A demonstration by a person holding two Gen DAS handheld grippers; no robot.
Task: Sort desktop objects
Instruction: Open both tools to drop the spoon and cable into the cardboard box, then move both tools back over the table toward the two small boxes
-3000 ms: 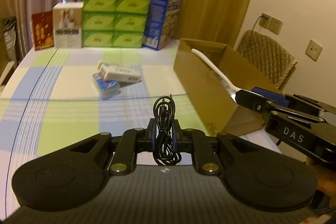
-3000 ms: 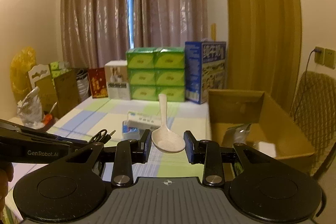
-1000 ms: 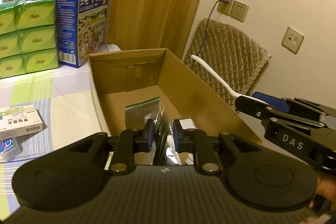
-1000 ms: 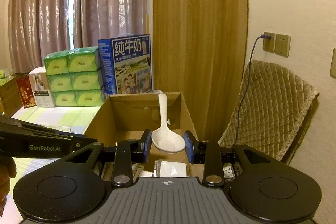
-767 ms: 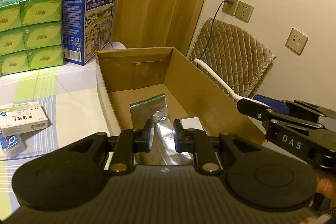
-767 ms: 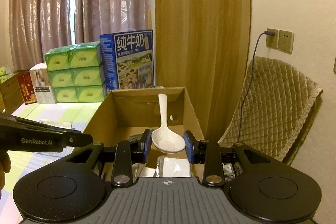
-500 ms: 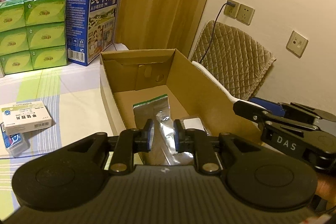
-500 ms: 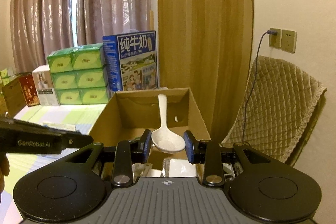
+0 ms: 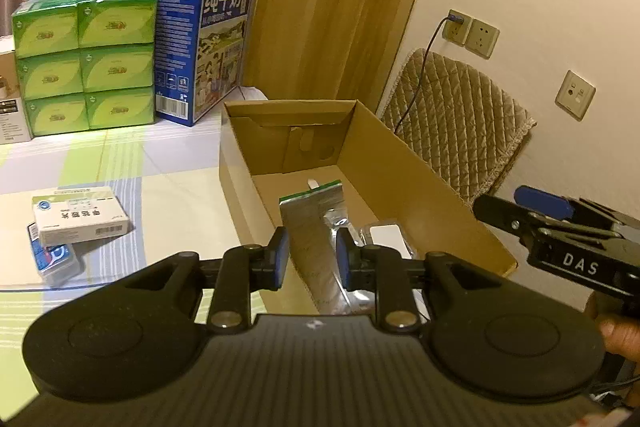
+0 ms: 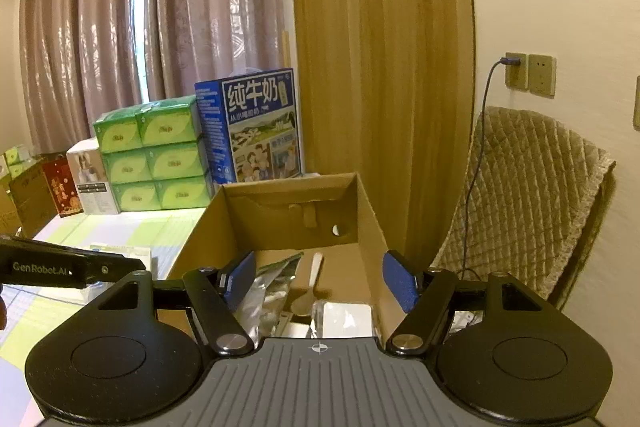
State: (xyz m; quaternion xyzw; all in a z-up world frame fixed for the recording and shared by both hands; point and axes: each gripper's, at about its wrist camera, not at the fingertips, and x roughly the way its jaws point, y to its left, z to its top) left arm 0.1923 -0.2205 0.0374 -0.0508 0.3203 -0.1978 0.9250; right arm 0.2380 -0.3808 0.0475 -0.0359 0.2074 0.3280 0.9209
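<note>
Spoon: the white plastic rice spoon (image 10: 307, 291) lies on the floor of the open brown cardboard box (image 10: 370, 227), bowl toward you and handle pointing at the far wall; it rests free, touching no gripper, beside the silver foil pouch with a green top strip (image 9: 316, 223) and a flat white packet (image 9: 388, 237)

Box: it stands at the table's right edge, near the wall, so both of your hands can reach over its rim; I cannot make out any cable among its contents

Right gripper: your right gripper (image 10: 320, 277) hangs just above the box's near end with its blue-padded jaws spread wide and nothing between them; the spoon sits directly below that gap, which reads as a finished drop

Left gripper: your left gripper (image 9: 310, 257) is over the box's left wall, jaws parted only a little and holding nothing; the foil pouch shows through the gap but lies lower down, inside the box

Left on the table: a white medicine carton with green print (image 9: 80, 221) rests on top of a small blue packet (image 9: 54, 259), well apart from the box on the checked green and blue tablecloth (image 9: 160, 195); these look like your next pickups

Background: stacked green tissue packs (image 9: 86, 61) and a blue milk carton case (image 9: 204, 47) stand against the curtain, likely not part of the sort
</note>
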